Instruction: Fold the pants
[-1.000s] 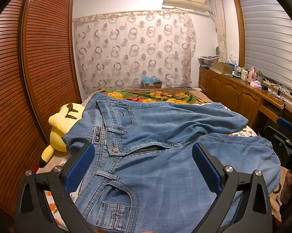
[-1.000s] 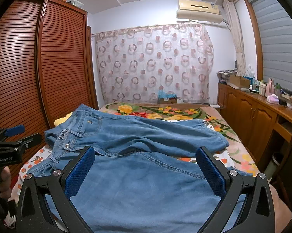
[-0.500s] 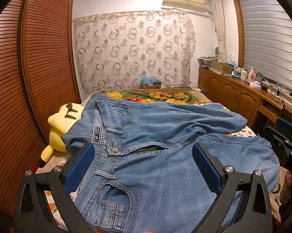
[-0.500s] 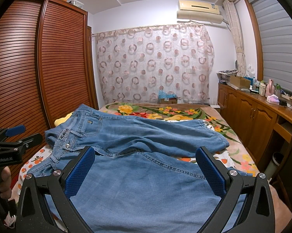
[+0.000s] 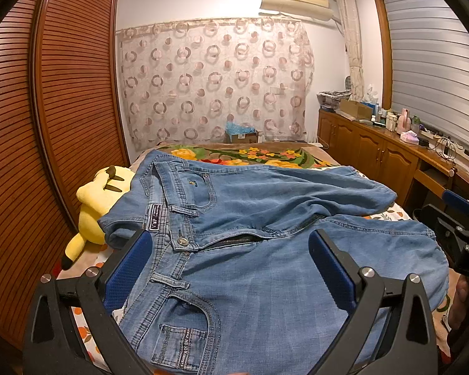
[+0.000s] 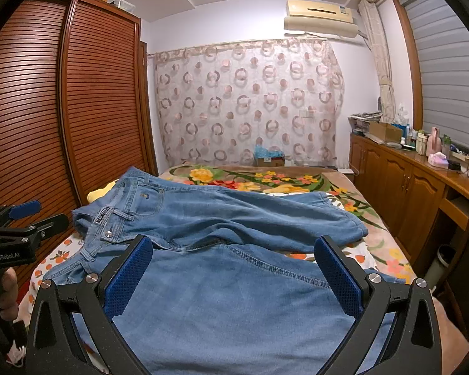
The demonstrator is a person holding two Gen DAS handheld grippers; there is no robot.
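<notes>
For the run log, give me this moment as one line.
jeans spread on bed, unfolded | left gripper open | right gripper open | both above denim

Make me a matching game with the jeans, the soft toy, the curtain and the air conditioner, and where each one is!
Things:
1. jeans
2. soft toy
3. curtain
4. air conditioner

Places:
A. high on the wall
B. spread across the bed
C. hanging behind the bed
D. beside the jeans, next to the wardrobe

Pairs: 1-B, 2-D, 3-C, 4-A
</notes>
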